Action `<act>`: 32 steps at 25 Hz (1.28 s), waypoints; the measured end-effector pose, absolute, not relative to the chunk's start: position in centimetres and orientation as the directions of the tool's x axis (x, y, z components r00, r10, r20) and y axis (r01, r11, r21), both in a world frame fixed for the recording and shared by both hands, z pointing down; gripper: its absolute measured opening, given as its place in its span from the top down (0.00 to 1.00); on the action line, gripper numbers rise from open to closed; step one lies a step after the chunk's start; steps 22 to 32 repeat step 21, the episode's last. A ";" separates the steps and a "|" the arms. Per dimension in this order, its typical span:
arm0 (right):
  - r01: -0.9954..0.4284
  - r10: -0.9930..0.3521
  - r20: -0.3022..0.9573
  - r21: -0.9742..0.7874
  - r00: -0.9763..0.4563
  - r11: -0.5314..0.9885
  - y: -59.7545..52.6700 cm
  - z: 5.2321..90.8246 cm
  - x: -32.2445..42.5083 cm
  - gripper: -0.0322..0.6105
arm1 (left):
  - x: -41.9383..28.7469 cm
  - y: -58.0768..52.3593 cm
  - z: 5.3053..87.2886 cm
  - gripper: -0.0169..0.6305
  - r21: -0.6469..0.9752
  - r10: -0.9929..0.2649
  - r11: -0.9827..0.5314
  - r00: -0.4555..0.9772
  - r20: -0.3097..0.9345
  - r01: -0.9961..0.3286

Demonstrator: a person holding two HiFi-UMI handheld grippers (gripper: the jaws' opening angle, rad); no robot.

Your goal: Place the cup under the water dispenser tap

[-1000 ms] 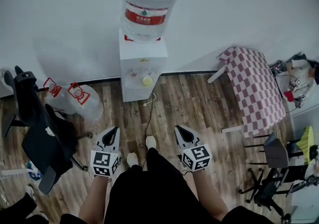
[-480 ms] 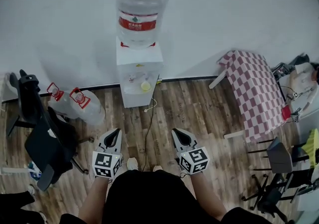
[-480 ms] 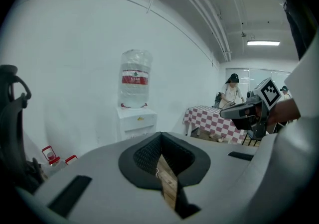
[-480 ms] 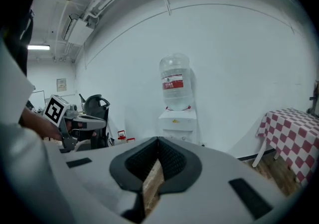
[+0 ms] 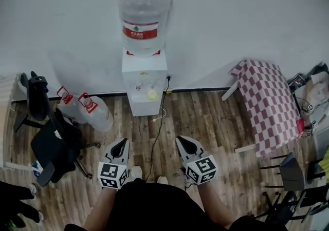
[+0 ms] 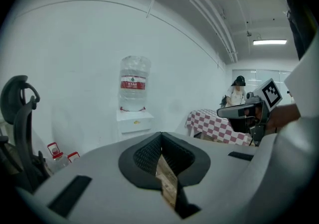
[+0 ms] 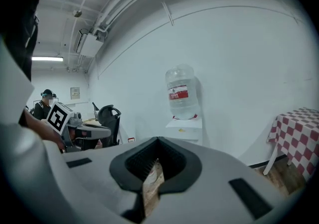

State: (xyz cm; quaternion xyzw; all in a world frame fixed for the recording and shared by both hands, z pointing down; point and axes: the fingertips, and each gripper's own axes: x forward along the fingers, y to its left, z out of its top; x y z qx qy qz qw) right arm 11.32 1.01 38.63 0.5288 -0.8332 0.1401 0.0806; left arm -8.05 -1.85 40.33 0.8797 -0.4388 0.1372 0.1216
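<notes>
A white water dispenser [image 5: 144, 85] stands against the far wall with a large clear bottle [image 5: 143, 17] on top. A small yellow cup [image 5: 152, 94] sits in its tap recess. My left gripper [image 5: 122, 143] and right gripper [image 5: 182, 140] hover side by side over the wooden floor, well short of the dispenser, both pointing toward it. Each is shut with nothing held. The left gripper view shows the left gripper [image 6: 160, 135] with jaw tips meeting and the dispenser [image 6: 134, 120] ahead. In the right gripper view the right gripper [image 7: 158, 140] is likewise shut below the dispenser [image 7: 185, 127].
Two empty water bottles [image 5: 93, 111] lie left of the dispenser. A black office chair [image 5: 47, 141] stands at the left, and a checkered table [image 5: 270, 102] and dark chairs [image 5: 294, 171] at the right. A cable [image 5: 156, 127] runs across the floor. A person [image 6: 237, 91] stands far off.
The dispenser now looks smaller and farther away, as the view has backed off from it. Both grippers stay shut and side by side, a little higher over the floor.
</notes>
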 end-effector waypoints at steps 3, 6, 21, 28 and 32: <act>-0.899 -0.857 0.274 -0.152 -0.437 0.410 1.7 38.4 11.9 0.92 | -8.2 -1.0 39.8 0.95 0.084 -0.753 -0.569 0.559 0.348 -0.818; -0.896 -0.853 0.274 -0.153 -0.445 0.418 2.1 38.2 12.1 0.92 | -8.4 -0.6 39.3 0.95 0.073 -0.762 -0.558 0.545 0.349 -0.827; -0.909 -0.860 0.295 -0.150 -0.416 0.389 1.4 39.1 13.7 0.92 | -7.4 -1.6 39.2 0.95 0.066 -0.762 -0.564 0.550 0.343 -0.823; -0.909 -0.860 0.295 -0.150 -0.416 0.389 1.4 39.1 13.7 0.92 | -7.4 -1.6 39.2 0.95 0.066 -0.762 -0.564 0.550 0.343 -0.823; -0.909 -0.860 0.295 -0.150 -0.416 0.389 1.4 39.1 13.7 0.92 | -7.4 -1.6 39.2 0.95 0.066 -0.762 -0.564 0.550 0.343 -0.823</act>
